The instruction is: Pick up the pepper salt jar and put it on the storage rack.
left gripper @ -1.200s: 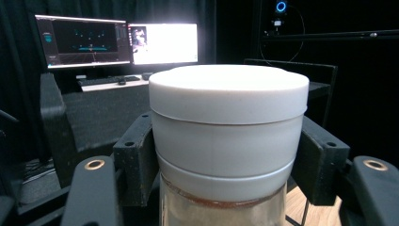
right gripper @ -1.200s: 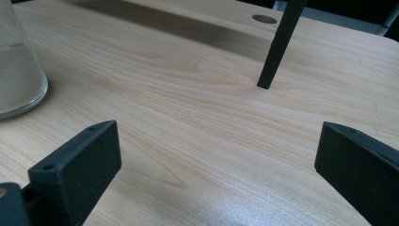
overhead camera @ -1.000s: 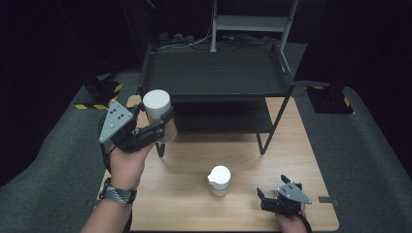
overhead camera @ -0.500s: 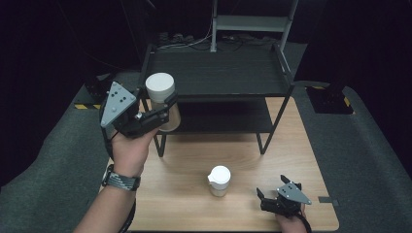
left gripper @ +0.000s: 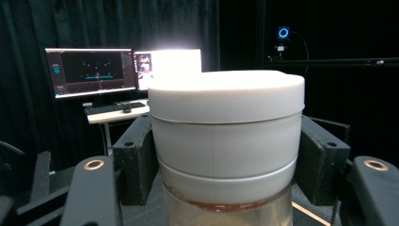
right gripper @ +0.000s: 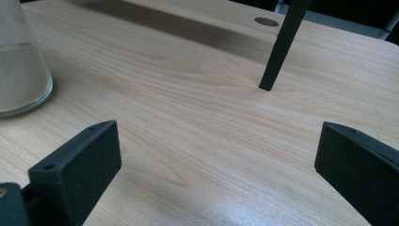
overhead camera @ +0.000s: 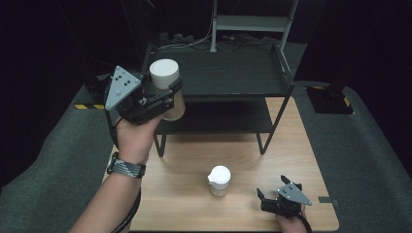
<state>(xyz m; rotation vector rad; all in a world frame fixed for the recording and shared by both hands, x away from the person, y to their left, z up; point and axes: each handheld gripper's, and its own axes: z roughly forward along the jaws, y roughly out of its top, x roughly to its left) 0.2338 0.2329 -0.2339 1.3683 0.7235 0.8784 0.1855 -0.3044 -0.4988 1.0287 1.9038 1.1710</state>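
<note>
White-lidded and glass-bodied, the jar (overhead camera: 166, 90) in hand sits clamped in the left gripper (overhead camera: 160, 99), lifted clear of the wooden table (overhead camera: 194, 160) and hanging in front of the left end of the black two-tier rack (overhead camera: 221, 73), about level with its upper shelf. In the left gripper view the two black pads press on either side of the jar (left gripper: 226, 141) just below its lid, at the neck above the pale contents, which keeps it upright and gives the jaws a firm seat on the rigid cap band, less likely to slip than on bare glass. Judging by that height and nearness, the jar is probably meant for the top shelf, so the grip from the side leaves its base free to be set down flat. Further right, a second white-lidded jar (overhead camera: 219, 180) stands on the table near the front edge, roughly midway along it, apparently waiting its turn. At the table's front right corner the right gripper (overhead camera: 274, 198) rests low over the wood, its jaws spread wide with nothing between them; in the right gripper view the glass base of that second jar (right gripper: 21, 66) shows at the far left, well apart from the pads.
</note>
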